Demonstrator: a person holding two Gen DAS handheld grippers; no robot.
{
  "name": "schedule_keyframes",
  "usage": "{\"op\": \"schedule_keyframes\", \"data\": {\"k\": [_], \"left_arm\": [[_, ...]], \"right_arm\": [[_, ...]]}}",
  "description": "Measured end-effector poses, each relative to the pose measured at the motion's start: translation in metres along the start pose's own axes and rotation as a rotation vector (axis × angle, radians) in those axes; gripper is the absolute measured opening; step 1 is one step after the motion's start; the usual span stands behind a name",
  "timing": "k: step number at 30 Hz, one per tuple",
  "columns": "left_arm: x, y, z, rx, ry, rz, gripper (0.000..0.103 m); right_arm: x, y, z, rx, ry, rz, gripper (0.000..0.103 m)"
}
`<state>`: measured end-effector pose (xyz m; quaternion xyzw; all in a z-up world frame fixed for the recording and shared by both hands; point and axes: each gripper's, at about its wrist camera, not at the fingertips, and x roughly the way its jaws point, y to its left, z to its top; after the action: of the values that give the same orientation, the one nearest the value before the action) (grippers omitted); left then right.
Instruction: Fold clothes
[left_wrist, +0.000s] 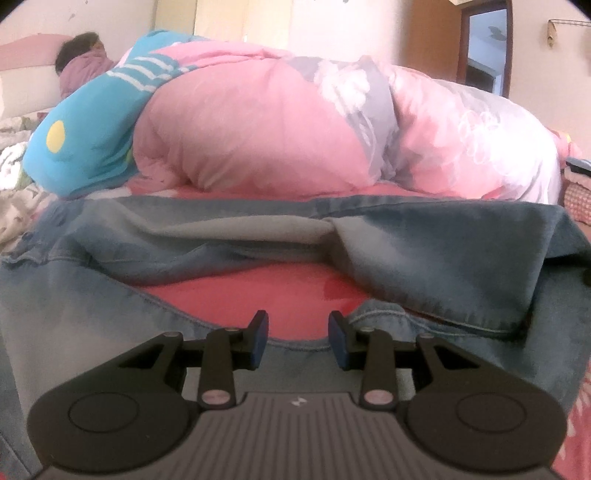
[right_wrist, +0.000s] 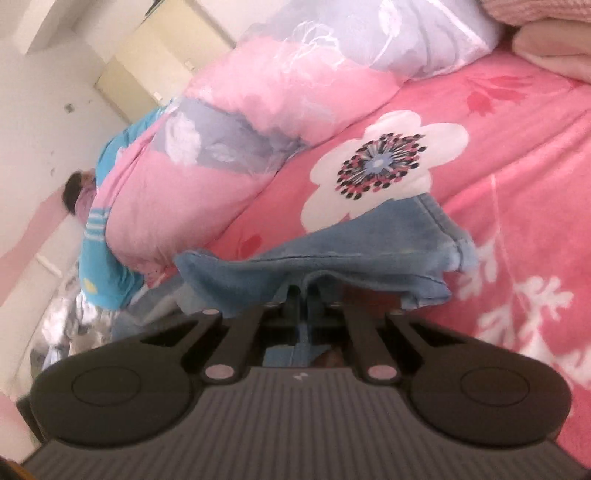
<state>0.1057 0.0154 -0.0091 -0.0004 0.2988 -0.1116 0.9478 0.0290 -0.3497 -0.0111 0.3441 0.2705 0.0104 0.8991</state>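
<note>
Now my right fingers (right_wrist: 303, 291) clench the jeans (right_wrist: 332, 254) hem; left fingers (left_wrist: 297, 338) released, ready to pin the fold on the bed (right_wrist: 517, 147)

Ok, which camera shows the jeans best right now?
Left wrist view: the jeans spread across the bed, legs and seams visible. The right wrist view shows only a bunched denim edge pinched in the right tool.

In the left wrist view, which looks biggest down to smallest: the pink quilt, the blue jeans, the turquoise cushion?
1. Blue jeans, though lying nearest the camera inflates them.
2. Pink quilt, close behind; this order is unsure.
3. Turquoise cushion, clearly smallest.
</note>
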Motion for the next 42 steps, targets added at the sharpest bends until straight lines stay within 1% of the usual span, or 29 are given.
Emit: {"op": "schedule_keyframes", "data": {"k": [2, 5, 8, 10, 12, 13, 15, 17, 18, 20, 21, 22, 23, 25, 27, 29, 31, 32, 34, 36, 39, 42], "left_arm": [[0.002, -0.001, 0.004, -0.01, 0.0, -0.015, 0.037], [0.005, -0.004, 0.009, -0.02, -0.005, -0.032, 0.037], [0.007, -0.003, 0.009, -0.024, 0.001, -0.04, 0.038], [0.009, -0.002, 0.007, -0.028, 0.007, -0.039, 0.039], [0.01, 0.001, 0.007, -0.04, 0.011, -0.04, 0.039], [0.01, 0.002, 0.007, -0.045, 0.013, -0.04, 0.039], [0.012, 0.004, 0.006, -0.051, 0.014, -0.038, 0.039], [0.014, 0.006, 0.005, -0.058, 0.017, -0.035, 0.039], [0.015, 0.007, 0.005, -0.065, 0.018, -0.038, 0.039], [0.018, 0.01, 0.006, -0.085, 0.017, -0.045, 0.039], [0.019, 0.011, 0.006, -0.097, 0.014, -0.048, 0.039], [0.019, 0.013, 0.007, -0.107, 0.008, -0.045, 0.039], [0.019, 0.014, 0.007, -0.114, -0.002, -0.042, 0.039], [0.018, 0.016, 0.009, -0.12, -0.022, -0.025, 0.039], [0.02, 0.019, 0.013, -0.118, -0.04, 0.004, 0.039], [0.027, 0.021, 0.019, -0.112, -0.037, 0.04, 0.04], [0.036, 0.025, 0.026, -0.11, -0.021, 0.08, 0.04], [0.041, 0.026, 0.029, -0.107, -0.012, 0.106, 0.04], [0.054, 0.03, 0.035, -0.089, 0.01, 0.15, 0.04], [0.065, 0.034, 0.04, -0.076, 0.014, 0.185, 0.04], [0.074, 0.041, 0.039, -0.074, 0.004, 0.226, 0.04], [0.08, 0.045, 0.038, -0.085, 0.028, 0.217, 0.04]], "right_arm": [[-0.018, 0.012, -0.002, 0.021, -0.015, 0.017, 0.002], [-0.054, 0.029, -0.015, 0.09, -0.029, 0.095, 0.002], [-0.079, 0.042, -0.037, 0.13, -0.005, 0.139, 0.002], [-0.086, 0.047, -0.058, 0.131, 0.012, 0.128, 0.002], [-0.085, 0.042, -0.076, 0.142, 0.036, 0.119, 0.002], [-0.082, 0.039, -0.082, 0.149, 0.053, 0.101, 0.003], [-0.077, 0.033, -0.09, 0.13, 0.074, 0.047, 0.008], [-0.081, 0.034, -0.089, 0.059, 0.071, -0.003, 0.012], [-0.085, 0.039, -0.087, 0.004, 0.065, -0.012, 0.013], [-0.096, 0.055, -0.084, -0.149, 0.041, -0.029, 0.021], [-0.103, 0.064, -0.082, -0.23, 0.028, -0.032, 0.023], [-0.109, 0.072, -0.081, -0.308, 0.019, -0.021, 0.028], [-0.115, 0.079, -0.079, -0.382, 0.016, 0.005, 0.036], [-0.129, 0.089, -0.074, -0.497, 0.0, 0.08, 0.047], [-0.143, 0.097, -0.068, -0.593, -0.029, 0.156, 0.049], [-0.148, 0.098, -0.055, -0.599, -0.082, 0.204, 0.055], [-0.137, 0.096, -0.037, -0.543, -0.089, 0.235, 0.056], [-0.124, 0.096, -0.027, -0.523, -0.079, 0.231, 0.056], [-0.095, 0.103, -0.015, -0.544, -0.054, 0.189, 0.055], [-0.061, 0.115, -0.01, -0.621, -0.007, 0.16, 0.055], [-0.011, 0.134, -0.021, -0.781, 0.113, 0.123, 0.054], [0.028, 0.139, -0.037, -0.914, 0.258, 0.05, 0.051]]}}
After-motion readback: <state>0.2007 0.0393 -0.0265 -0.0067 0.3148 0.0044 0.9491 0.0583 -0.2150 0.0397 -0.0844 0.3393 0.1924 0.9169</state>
